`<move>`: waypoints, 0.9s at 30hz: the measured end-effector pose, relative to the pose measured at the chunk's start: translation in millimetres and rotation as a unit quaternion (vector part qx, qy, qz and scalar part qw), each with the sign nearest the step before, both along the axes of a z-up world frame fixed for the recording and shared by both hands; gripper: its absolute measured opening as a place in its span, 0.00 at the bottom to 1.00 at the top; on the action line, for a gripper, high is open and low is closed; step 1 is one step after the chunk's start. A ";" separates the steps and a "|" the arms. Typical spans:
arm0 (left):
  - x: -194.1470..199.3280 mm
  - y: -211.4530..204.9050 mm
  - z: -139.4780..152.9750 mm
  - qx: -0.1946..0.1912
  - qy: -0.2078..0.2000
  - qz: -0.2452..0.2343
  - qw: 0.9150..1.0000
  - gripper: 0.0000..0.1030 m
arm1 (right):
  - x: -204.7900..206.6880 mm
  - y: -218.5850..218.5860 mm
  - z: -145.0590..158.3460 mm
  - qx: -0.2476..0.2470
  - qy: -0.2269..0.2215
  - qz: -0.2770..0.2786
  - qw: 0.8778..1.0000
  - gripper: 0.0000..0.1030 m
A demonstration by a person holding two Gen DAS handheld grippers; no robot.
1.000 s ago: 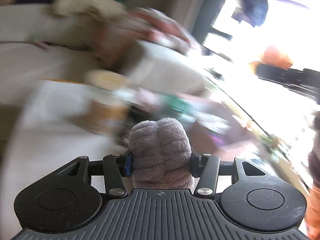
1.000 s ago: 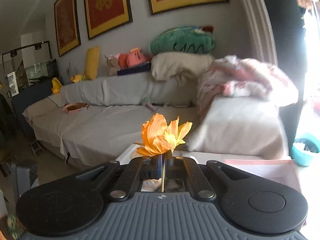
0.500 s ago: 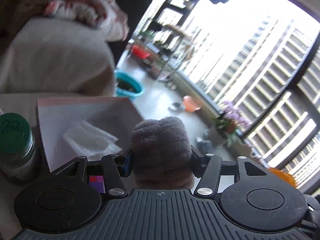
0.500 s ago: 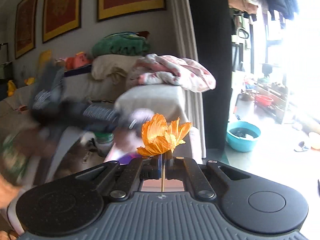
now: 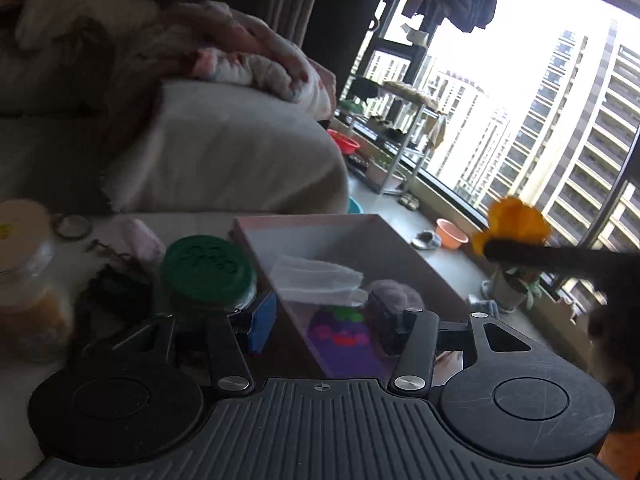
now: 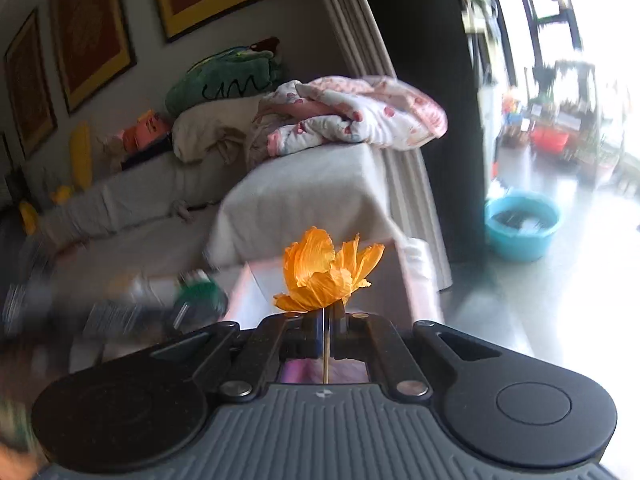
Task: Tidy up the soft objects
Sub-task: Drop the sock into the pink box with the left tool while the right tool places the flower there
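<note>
My left gripper (image 5: 320, 320) is open and empty above a pink-walled box (image 5: 404, 248). A grey plush toy (image 5: 396, 292) lies inside the box beside a purple toy (image 5: 344, 340) and a white folded cloth (image 5: 316, 280). My right gripper (image 6: 328, 320) is shut on the thin stem of an orange paper flower (image 6: 324, 272). The flower (image 5: 512, 220) and the right gripper (image 5: 560, 258) also show at the right of the left wrist view, above the box's far side.
A green-lidded jar (image 5: 208, 272) and a white-lidded jar (image 5: 24, 248) stand left of the box. A sofa (image 6: 304, 200) with a flowered blanket (image 6: 352, 116) lies behind. A blue basin (image 6: 520, 228) sits on the floor at right.
My left gripper has opened and let go of the grey plush toy, which now lies in the box. My right gripper has moved with the flower toward the box.
</note>
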State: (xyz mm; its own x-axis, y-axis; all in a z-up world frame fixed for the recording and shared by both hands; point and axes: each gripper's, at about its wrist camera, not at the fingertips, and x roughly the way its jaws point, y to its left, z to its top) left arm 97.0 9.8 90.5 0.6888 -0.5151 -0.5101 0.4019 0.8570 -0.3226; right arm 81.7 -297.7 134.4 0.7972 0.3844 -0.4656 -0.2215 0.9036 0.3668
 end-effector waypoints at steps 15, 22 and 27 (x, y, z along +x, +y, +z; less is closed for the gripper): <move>-25.4 132.8 -43.1 0.026 0.056 0.120 0.991 0.54 | 69.7 50.1 -27.5 -0.042 0.094 -0.067 0.992 0.39; -17.4 111.7 -48.9 0.032 0.060 0.101 0.993 0.54 | 16.8 80.1 -23.4 -0.147 0.009 -0.022 0.989 0.53; -9.4 103.3 -57.1 0.071 0.064 0.134 0.986 0.54 | -5.4 106.4 -20.8 -0.161 -0.020 0.026 0.986 0.54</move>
State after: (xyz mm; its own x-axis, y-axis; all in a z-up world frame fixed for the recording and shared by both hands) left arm 87.7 113.1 33.3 0.7163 -0.2410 -0.6549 0.1191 0.9669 -0.2255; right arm 76.3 -191.3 113.6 0.8003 0.2627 -0.5389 -0.2797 0.9587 0.0520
